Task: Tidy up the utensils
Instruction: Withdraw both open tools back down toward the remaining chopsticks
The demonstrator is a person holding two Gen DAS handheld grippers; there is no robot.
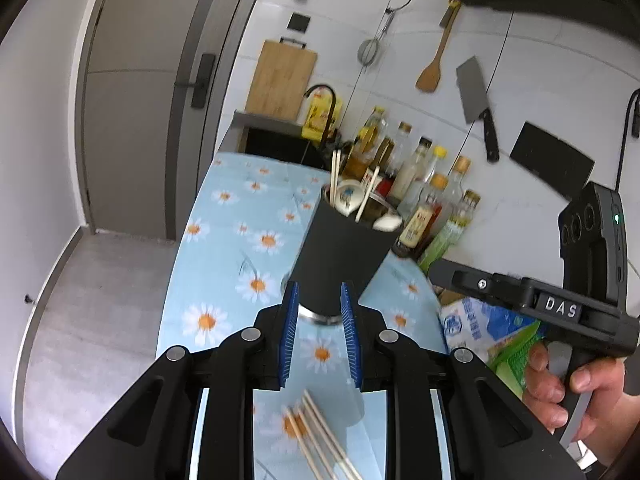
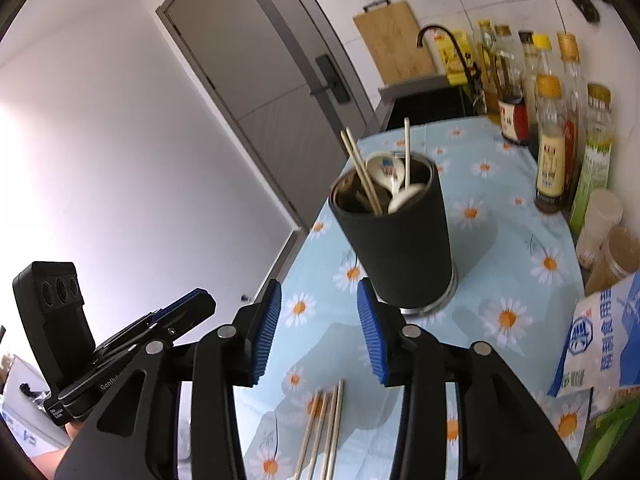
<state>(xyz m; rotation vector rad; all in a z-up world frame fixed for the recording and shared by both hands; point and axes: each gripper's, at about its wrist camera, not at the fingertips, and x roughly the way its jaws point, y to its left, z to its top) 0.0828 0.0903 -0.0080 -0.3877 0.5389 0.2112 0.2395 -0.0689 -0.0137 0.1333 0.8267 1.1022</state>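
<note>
A black utensil cup [image 1: 343, 256] [image 2: 400, 236] stands on the daisy-print tablecloth [image 1: 224, 248] [image 2: 500, 216]. It holds wooden chopsticks [image 1: 335, 168] [image 2: 360, 168] and white ceramic spoons [image 1: 349, 197] [image 2: 386, 170]. Several loose chopsticks [image 1: 320, 440] [image 2: 324, 428] lie on the cloth close in front of both grippers. My left gripper [image 1: 320, 312] is open and empty, just short of the cup's base. My right gripper [image 2: 320, 304] is open and empty, near the cup's lower left side. The right gripper's body [image 1: 560, 304] shows at the right of the left wrist view.
Sauce and oil bottles [image 1: 424, 196] [image 2: 556, 136] line the wall behind the cup. Food bags [image 1: 492, 328] [image 2: 600, 344] and jars [image 2: 608, 248] sit at the right. A sink with a black tap [image 1: 320, 120] [image 2: 444, 52], a cutting board, a cleaver [image 1: 476, 100] and a spatula are farther back. The counter's left edge drops to the floor.
</note>
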